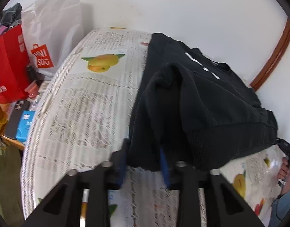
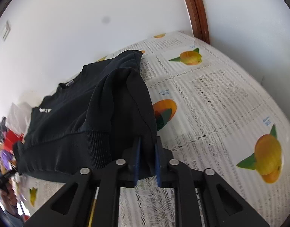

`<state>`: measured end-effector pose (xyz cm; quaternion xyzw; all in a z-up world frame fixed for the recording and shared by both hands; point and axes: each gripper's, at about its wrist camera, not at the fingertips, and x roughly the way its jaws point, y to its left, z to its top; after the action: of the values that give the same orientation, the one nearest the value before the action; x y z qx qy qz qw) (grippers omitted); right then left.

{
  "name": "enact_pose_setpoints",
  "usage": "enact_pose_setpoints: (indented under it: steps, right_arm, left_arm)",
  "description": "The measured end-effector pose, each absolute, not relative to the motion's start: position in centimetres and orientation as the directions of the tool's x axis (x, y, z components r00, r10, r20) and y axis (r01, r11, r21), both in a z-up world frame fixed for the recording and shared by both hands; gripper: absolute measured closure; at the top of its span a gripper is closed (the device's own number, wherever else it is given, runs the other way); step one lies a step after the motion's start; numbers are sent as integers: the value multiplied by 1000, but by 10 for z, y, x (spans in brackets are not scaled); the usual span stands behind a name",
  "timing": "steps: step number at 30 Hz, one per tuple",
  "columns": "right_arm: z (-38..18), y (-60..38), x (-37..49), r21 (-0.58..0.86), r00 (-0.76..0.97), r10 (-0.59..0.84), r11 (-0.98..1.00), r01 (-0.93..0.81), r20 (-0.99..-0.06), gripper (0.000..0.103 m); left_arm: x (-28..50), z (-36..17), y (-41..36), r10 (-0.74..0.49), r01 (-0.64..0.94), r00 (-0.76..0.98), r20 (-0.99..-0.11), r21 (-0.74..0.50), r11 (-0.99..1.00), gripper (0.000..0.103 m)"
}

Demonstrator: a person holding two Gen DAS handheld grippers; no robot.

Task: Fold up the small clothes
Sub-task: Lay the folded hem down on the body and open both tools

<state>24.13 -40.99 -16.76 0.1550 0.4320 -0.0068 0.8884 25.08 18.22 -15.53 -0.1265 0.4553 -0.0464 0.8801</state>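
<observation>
A black sweatshirt (image 1: 211,94) with white print lies on the lace tablecloth with mango prints (image 1: 78,104); its ribbed hem is lifted off the table towards me. In the left wrist view my left gripper (image 1: 144,151) is shut on the hem's left corner, black fabric bunched between the blue pads (image 1: 164,162). In the right wrist view my right gripper (image 2: 147,143) is shut on the opposite corner of the sweatshirt (image 2: 78,113), and cloth drapes over its fingers. The right gripper (image 1: 286,147) and the hand holding it also show at the right edge of the left wrist view.
At the table's left end stand a red paper bag (image 1: 8,66) and a white shopping bag (image 1: 50,28), with a phone (image 1: 17,117) and a blue box (image 1: 24,124) on a wooden surface. A white wall backs the table, and a brown door frame (image 2: 196,9) stands at the right.
</observation>
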Motion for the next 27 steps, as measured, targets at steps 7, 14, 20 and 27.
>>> enact_pose_setpoints:
  steps: [7, 14, 20, 27]
  right_arm:
    - [-162, -406, 218, 217, 624, 85, 967, 138, -776, 95]
    - [-160, -414, 183, 176, 612, 44, 972, 157, -790, 95]
    - [-149, -412, 148, 91, 596, -37, 979, 183, -802, 92]
    - [-115, -375, 104, 65, 679, 1, 996, 68, -734, 92]
  left_arm:
    - [225, -151, 169, -175, -25, 577, -798, -231, 973, 86]
    - [183, -149, 159, -195, 20, 554, -809, -221, 975, 86]
    - [165, -141, 150, -153, 37, 552, -820, -160, 986, 80]
    - [153, -128, 148, -124, 1, 584, -802, -152, 988, 69]
